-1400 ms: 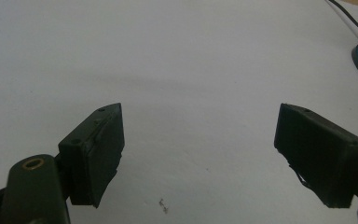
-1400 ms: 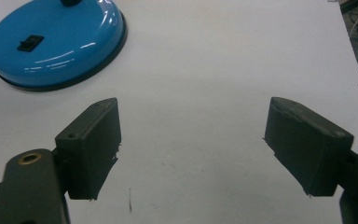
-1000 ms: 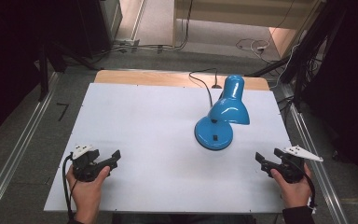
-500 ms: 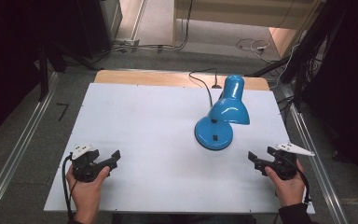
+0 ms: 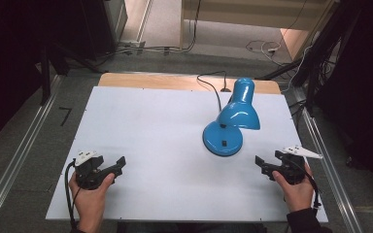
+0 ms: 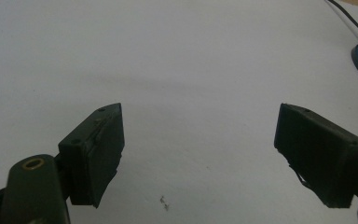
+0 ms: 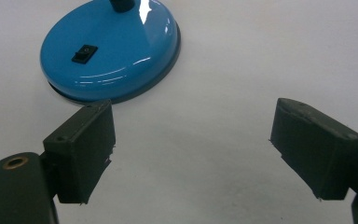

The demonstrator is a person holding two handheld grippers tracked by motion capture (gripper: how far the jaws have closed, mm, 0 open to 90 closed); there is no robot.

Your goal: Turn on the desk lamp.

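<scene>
Blue lamp [image 5: 226, 127] stands near right tool [image 5: 261, 165], jaws apart

left gripper [image 5: 119, 165]: black body showing a white plate on top — a black cable is trailing near it
right gripper [image 5: 261, 164]: black, wearing a pale three-cornered plate
sleeve [image 5: 305, 221]: dark cuff showing — right side

Lamp [image 5: 228, 124] stands on table [image 5: 145, 121], right of frame centre. Left gripper [image 5: 120, 163] lower left, right gripper [image 5: 259, 163] lower right, near lamp base [image 7: 109, 49].
</scene>
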